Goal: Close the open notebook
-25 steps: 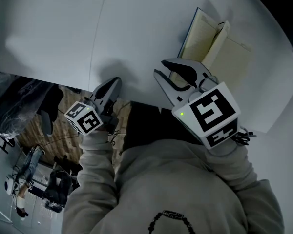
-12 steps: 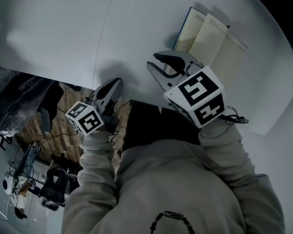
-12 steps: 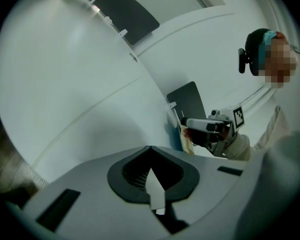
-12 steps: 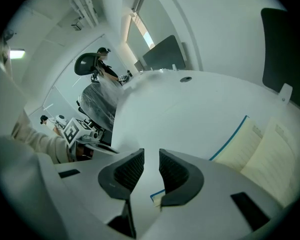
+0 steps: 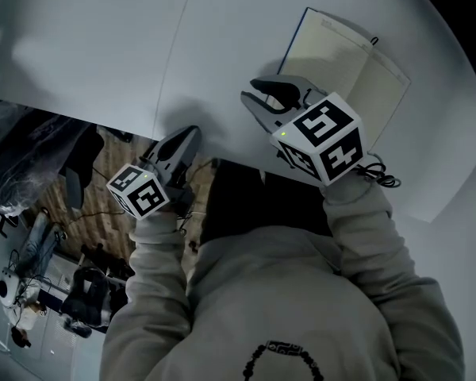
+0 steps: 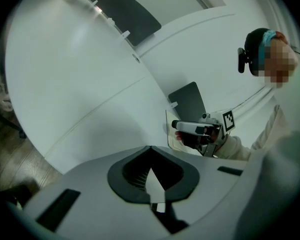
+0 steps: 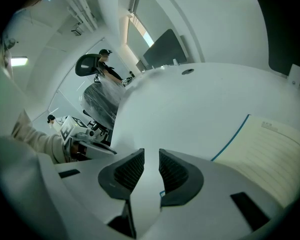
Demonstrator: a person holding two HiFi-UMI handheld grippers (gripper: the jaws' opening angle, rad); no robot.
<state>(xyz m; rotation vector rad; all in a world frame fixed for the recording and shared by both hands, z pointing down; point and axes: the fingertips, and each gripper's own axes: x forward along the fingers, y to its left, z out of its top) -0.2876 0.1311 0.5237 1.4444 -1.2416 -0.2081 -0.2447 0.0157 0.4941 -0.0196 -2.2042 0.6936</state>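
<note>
right gripper (image 5: 251, 92): jaws apart, nothing between them, tips just beside the near left edge of the notebook (image 5: 345, 66). left gripper (image 5: 192, 132): closed, empty, parked at the table (image 5: 103, 46) edge. notebook lies open and flat, far right of the table. step looks like the approach; next move likely needs a jaw under the left cover's edge to fold it over. since a second ago: the upright page has dropped flat and the right gripper has sunk.

Grey sweatshirt sleeves (image 5: 357, 221) meet white left tongs (image 5: 193, 131) and right tongs (image 5: 249, 91) bearing black-and-white marker cubes (image 5: 327, 137).
</note>
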